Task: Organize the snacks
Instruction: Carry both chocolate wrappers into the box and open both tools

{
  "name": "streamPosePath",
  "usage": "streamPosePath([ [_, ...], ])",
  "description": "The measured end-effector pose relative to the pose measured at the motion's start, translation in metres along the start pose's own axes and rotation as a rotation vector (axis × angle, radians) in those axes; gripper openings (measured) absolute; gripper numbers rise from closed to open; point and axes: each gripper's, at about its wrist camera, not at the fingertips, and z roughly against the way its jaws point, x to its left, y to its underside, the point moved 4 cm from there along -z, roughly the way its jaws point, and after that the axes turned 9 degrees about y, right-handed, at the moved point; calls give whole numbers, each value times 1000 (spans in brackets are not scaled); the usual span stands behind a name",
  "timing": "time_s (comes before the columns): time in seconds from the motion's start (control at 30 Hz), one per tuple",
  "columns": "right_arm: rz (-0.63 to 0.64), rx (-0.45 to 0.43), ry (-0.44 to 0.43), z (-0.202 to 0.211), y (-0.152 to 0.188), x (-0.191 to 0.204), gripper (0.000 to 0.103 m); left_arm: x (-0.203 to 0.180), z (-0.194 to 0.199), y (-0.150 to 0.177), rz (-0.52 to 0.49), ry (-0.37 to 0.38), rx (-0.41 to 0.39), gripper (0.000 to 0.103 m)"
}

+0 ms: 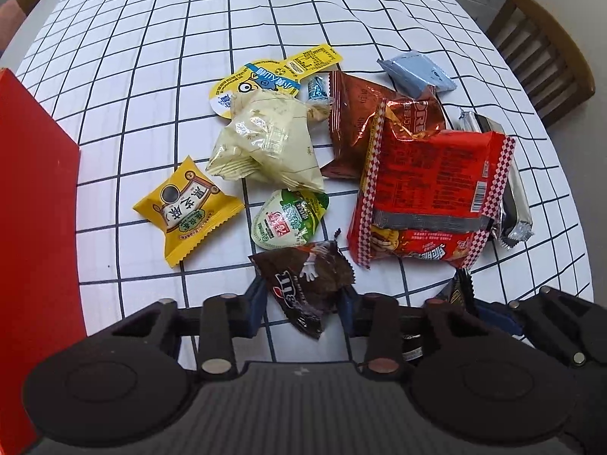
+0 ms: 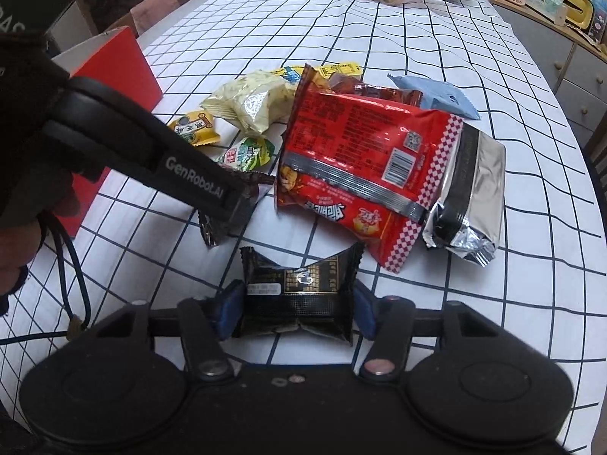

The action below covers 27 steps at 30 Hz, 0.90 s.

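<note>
Both tools loaded. My left gripper point(image 1: 303, 303) is clamped on the brown M&M's packet point(image 1: 305, 284); my right gripper point(image 2: 296, 311) pinches a black-and-gold packet point(image 2: 299, 290), jaws narrowed to its width, both just above the checked tablecloth point(image 1: 159, 38). The red box point(image 1: 34, 208) stands at the left; I can't see inside, so I judge the sorting barely begun. Loose pile count: one large red bag point(image 1: 432, 189), one brown bag point(image 1: 356, 129), one silver, one blue, one cream, one yellow packet, two jelly cups.
</note>
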Motion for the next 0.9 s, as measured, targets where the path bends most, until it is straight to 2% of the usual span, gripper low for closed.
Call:
streamPosePath([
  [0.2,-9,-4,-34,4,6,-15,54,1,4,4,45,-1,-26,30],
  [0.47,-29,-25,-80,26,5,-27,53,8,20,7,120,4,-67,30],
  [0.73,-48,-72,-127,58,-1,-30,53,11,59,22,164,30,-136,30],
  [0.9,-52,-110,-147,79,-10,-22,53,18,92,32,162,8,-194,30],
])
